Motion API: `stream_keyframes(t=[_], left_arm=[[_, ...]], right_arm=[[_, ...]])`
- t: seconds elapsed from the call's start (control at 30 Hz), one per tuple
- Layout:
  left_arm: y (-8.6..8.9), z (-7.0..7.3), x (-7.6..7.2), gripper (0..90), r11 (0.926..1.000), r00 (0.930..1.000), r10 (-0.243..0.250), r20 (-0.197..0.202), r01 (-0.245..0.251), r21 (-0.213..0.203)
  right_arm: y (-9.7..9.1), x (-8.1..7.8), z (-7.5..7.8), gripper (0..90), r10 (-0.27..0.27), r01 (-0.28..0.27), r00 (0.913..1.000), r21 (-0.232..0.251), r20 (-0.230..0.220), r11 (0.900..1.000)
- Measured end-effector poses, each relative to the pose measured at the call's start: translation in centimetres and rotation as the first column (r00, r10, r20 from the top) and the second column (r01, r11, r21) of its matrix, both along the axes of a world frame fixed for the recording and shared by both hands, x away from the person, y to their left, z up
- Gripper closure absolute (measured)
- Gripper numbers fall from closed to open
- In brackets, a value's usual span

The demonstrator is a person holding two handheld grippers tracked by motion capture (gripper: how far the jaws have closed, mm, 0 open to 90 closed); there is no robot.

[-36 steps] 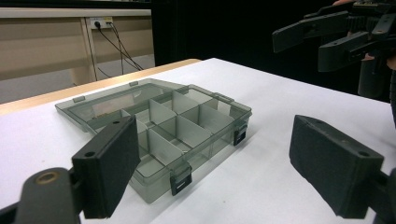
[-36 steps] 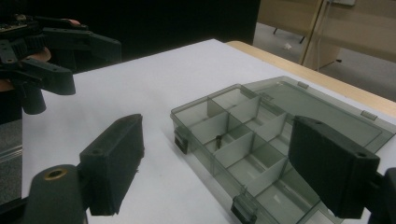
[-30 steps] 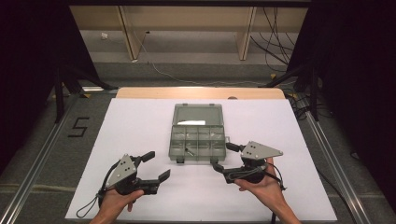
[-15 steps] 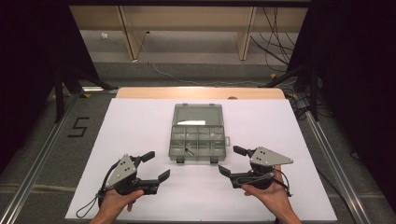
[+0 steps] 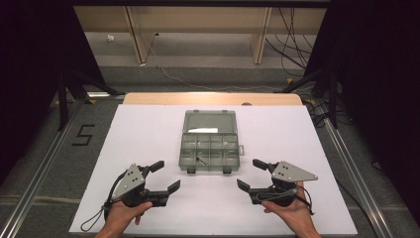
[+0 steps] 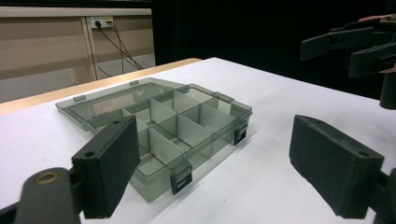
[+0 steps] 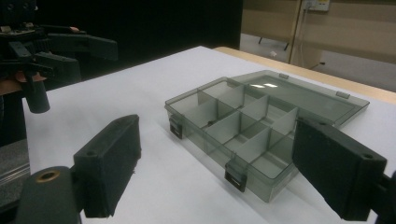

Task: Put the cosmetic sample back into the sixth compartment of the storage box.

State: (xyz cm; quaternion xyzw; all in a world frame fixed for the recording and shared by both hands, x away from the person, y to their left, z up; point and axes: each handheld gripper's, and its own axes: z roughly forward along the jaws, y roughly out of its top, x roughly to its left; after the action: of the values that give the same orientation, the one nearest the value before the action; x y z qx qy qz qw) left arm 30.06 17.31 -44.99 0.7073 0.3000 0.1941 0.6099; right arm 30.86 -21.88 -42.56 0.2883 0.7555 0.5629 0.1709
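I have the divided plastic box [image 5: 209,141] lying open in the middle of the counter [image 5: 307,148], its lid folded flat on the far side. My left gripper [image 5: 165,176] and right gripper [image 5: 251,174] sit near its front corners, fingers spread wide and holding nothing. To work it cleanly, I judge I should come in low and square to the front latches [image 6: 181,179], one side steadying the box.

The left hand-held gripper [image 6: 215,163] had its jaws spread wide with nothing between them. Beyond them a clear grey plastic box [image 6: 159,126] lay open on the white table [image 6: 289,93], dividers upright, lid flat behind. The right hand-held gripper [image 6: 350,49] hovered at upper right, well apart.
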Motion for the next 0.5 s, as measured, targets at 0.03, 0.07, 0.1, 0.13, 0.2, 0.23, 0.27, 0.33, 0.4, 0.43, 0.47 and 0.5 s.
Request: stream_keyframes(t=[0.03,0.07,0.1,0.13,0.2,0.23,0.27,0.33,0.4,0.43,0.47,0.5], left_arm=[[-0.01,0.02,-0.04,15.9,1.0,1.0,0.002,0.0,-0.002,0.001],[-0.01,0.02,-0.04,15.9,1.0,1.0,0.002,0.0,-0.002,0.001],[0.0,0.06,-0.09,15.9,1.0,1.0,0.004,-0.002,-0.004,0.006],[0.0,0.07,-0.11,15.9,1.0,1.0,0.003,-0.001,-0.003,0.006],[0.03,0.08,-0.1,15.9,1.0,1.0,0.004,-0.001,-0.004,0.006],[0.04,0.08,-0.09,15.9,1.0,1.0,0.004,-0.001,-0.004,0.006],[0.04,0.08,-0.09,15.9,1.0,1.0,0.004,-0.001,-0.004,0.005],[0.04,0.08,-0.08,15.9,1.0,1.0,0.004,-0.001,-0.004,0.006],[0.02,0.07,-0.07,15.9,1.0,1.0,0.004,-0.002,-0.004,0.005],[0.01,0.07,-0.08,15.9,1.0,1.0,0.004,-0.003,-0.004,0.005],[0.01,0.07,-0.08,15.9,1.0,1.0,0.004,-0.003,-0.004,0.005],[0.01,0.08,-0.09,15.9,1.0,1.0,0.003,-0.002,-0.003,0.006]], right_arm=[[-0.01,-0.02,-0.04,16.9,0.005,-0.005,1.0,0.007,-0.001,1.0],[0.01,-0.03,-0.1,16.9,0.002,-0.002,1.0,0.012,0.007,0.9999],[-0.02,-0.12,-0.12,16.9,0.0,0.0,1.0,0.01,0.001,0.9999],[-0.1,-0.16,-0.13,16.9,-0.006,0.006,0.9999,0.0,0.011,1.0],[-0.11,-0.27,-0.2,16.9,-0.003,0.003,1.0,0.001,0.006,1.0],[-0.14,-0.29,-0.24,16.9,0.0,0.0,1.0,-0.001,0.007,1.0],[-0.2,-0.29,-0.28,16.9,-0.001,0.001,0.9999,-0.002,0.013,1.0],[-0.19,-0.33,-0.43,16.9,0.002,-0.002,1.0,0.013,0.009,0.9999],[-0.29,-0.43,-0.54,16.9,-0.007,0.007,1.0,0.006,0.002,1.0],[-0.41,-0.47,-0.55,16.9,-0.007,0.007,1.0,-0.002,-0.002,1.0],[-0.49,-0.48,-0.59,16.8,-0.002,0.002,1.0,-0.003,-0.003,1.0],[-0.48,-0.53,-0.67,16.9,0.002,-0.002,0.9999,0.009,-0.013,1.0]])
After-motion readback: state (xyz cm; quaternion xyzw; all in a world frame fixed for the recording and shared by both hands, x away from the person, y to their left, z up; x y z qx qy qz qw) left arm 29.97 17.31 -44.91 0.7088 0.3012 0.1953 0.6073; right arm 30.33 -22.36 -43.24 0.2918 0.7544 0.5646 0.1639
